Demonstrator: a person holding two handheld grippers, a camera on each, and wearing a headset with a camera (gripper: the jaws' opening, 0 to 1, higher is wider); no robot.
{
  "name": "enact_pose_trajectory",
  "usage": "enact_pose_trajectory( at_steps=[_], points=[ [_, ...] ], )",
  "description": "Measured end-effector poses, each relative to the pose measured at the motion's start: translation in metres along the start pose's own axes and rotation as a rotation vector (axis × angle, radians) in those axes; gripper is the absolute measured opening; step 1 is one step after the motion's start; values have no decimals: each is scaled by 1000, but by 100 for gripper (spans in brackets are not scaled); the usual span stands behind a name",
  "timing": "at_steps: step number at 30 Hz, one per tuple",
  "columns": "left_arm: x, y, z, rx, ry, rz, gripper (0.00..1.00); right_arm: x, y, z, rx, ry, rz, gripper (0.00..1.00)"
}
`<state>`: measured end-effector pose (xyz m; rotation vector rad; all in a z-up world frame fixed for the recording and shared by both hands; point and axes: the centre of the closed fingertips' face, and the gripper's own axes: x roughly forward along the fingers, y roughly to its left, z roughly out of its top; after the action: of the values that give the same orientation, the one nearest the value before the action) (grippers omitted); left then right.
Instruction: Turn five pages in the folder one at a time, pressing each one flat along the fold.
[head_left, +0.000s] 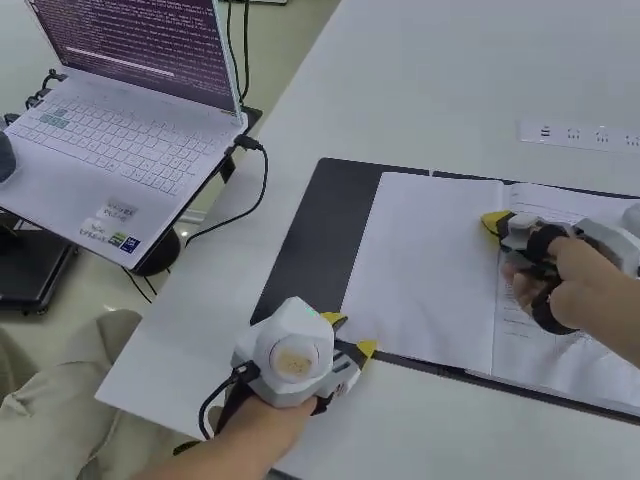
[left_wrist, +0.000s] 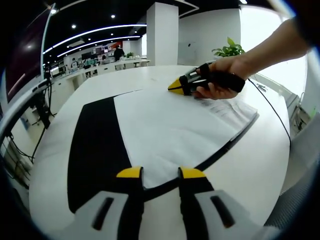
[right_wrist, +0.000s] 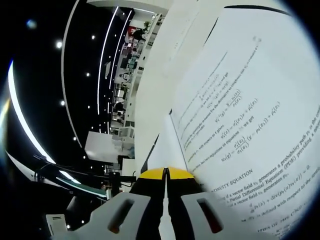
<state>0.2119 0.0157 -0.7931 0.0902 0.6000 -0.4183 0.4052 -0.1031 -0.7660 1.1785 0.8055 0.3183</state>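
Observation:
A folder with a black cover (head_left: 320, 230) lies open on the white table. A blank turned page (head_left: 430, 270) rests on its left half, and printed pages (head_left: 530, 345) lie on the right. My left gripper (head_left: 350, 334) sits at the folder's near edge. Its yellow-tipped jaws stand apart in the left gripper view (left_wrist: 161, 174), with the folder's black edge (left_wrist: 170, 184) running between them. My right gripper (head_left: 492, 222) rests shut near the fold, tips together (right_wrist: 166, 173) beside a printed page of equations (right_wrist: 250, 125). The left gripper view also catches the right gripper (left_wrist: 176, 86) in a hand.
An open laptop (head_left: 120, 110) stands on a raised stand at the left, with a black cable (head_left: 250, 190) trailing toward the folder. A socket strip (head_left: 580, 135) is set into the table at the back right. The table's near edge (head_left: 150, 400) lies close to my left hand.

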Motion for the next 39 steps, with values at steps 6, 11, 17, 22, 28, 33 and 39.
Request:
enact_pose_trajectory(
  at_steps=[6, 11, 17, 22, 28, 33, 39],
  points=[
    [-1, -1, 1, 3, -6, -1, 26, 13, 2, 15, 29, -34, -19, 0],
    [0, -1, 1, 1, -11, 0, 26, 22, 1, 29, 83, -87, -28, 0],
    [0, 0, 1, 4, -17, 1, 26, 31, 0, 40, 152, -134, -23, 0],
    [0, 0, 1, -2, -24, 7, 26, 36, 2, 48, 192, -177, -10, 0],
    [-1, -1, 1, -6, -27, 10, 26, 37, 3, 51, 203, -194, -9, 0],
    [-1, -1, 2, -6, -26, 11, 26, 37, 3, 50, 211, -185, -2, 0],
    [-1, -1, 2, -3, -26, 10, 26, 31, 3, 40, 189, -122, 9, 0]
  ],
)
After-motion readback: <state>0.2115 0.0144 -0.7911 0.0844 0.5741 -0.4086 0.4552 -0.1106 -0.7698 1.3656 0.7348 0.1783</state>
